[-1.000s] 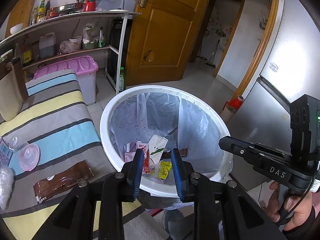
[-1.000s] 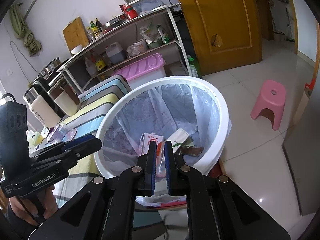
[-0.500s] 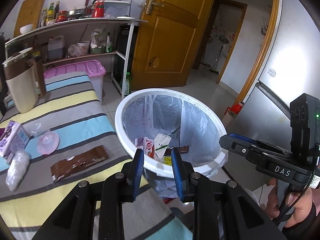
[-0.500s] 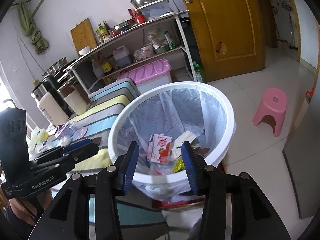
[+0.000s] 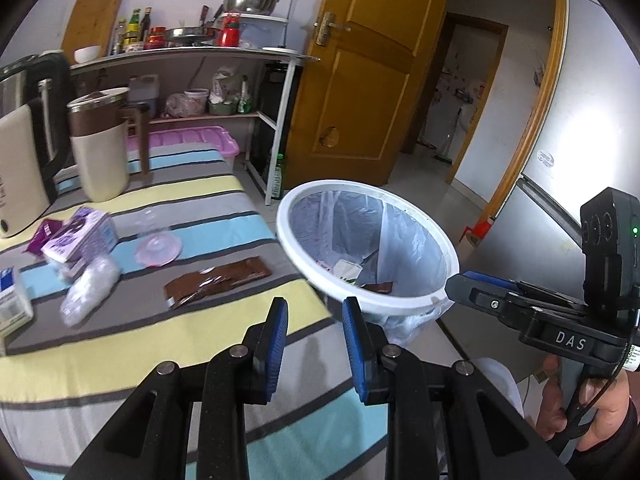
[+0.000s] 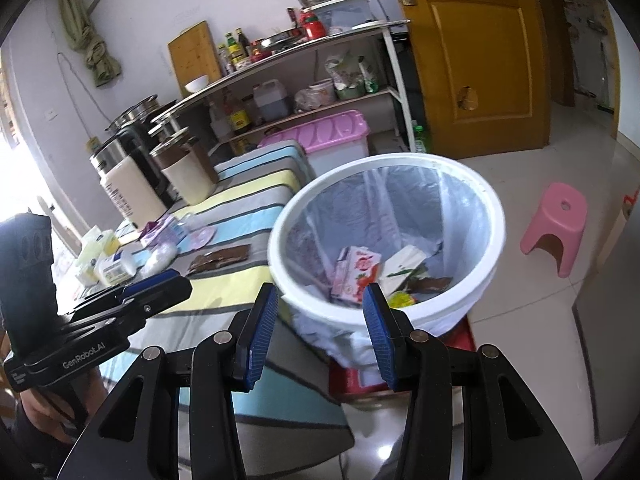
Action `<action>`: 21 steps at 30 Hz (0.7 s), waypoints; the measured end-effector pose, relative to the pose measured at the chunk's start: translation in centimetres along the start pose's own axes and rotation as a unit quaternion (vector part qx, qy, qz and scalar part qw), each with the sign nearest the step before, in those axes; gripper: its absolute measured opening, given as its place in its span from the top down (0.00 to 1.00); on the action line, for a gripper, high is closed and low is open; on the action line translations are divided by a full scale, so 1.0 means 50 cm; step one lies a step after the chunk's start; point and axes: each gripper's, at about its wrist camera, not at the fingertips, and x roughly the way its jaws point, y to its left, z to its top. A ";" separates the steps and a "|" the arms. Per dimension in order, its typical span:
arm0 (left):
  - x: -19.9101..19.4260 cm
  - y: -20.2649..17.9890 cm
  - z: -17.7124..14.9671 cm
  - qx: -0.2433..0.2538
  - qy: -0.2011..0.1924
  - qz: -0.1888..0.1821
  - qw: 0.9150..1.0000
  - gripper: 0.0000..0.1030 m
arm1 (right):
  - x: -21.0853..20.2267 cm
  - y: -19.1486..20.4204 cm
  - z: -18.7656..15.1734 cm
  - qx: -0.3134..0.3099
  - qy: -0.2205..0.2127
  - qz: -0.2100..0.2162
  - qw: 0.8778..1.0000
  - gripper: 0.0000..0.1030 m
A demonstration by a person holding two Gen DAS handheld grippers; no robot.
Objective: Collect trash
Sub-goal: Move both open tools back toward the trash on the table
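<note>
Since the earlier frame, both views shift from the bin toward the striped surface (image 5: pixel 120 344). Left view: left tongs (image 5: pixel 314 330) partly open, empty; brown wrapper (image 5: pixel 216 280) centre-left; trash bin (image 5: pixel 400 304) centre-right. Right view: right tongs (image 6: pixel 318 328) open, empty; pink carton (image 6: pixel 354 272) inside bin, centre.

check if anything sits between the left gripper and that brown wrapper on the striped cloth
Nothing visible does. The left gripper is open and empty, and only bare striped cloth lies between it and the brown wrapper. The white bin stands off to the right.
</note>
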 end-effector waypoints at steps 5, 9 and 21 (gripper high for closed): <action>-0.043 0.024 -0.028 -0.010 -0.007 0.016 1.000 0.73 | -0.003 0.040 -0.016 -0.019 0.005 0.018 1.000 0.56; -0.077 0.042 -0.051 -0.017 -0.013 0.030 0.999 0.73 | -0.005 0.075 -0.028 -0.035 0.010 0.033 0.999 0.56; -0.159 0.089 -0.091 -0.043 -0.033 0.059 0.997 0.73 | -0.008 0.158 -0.052 -0.075 0.021 0.063 0.995 0.56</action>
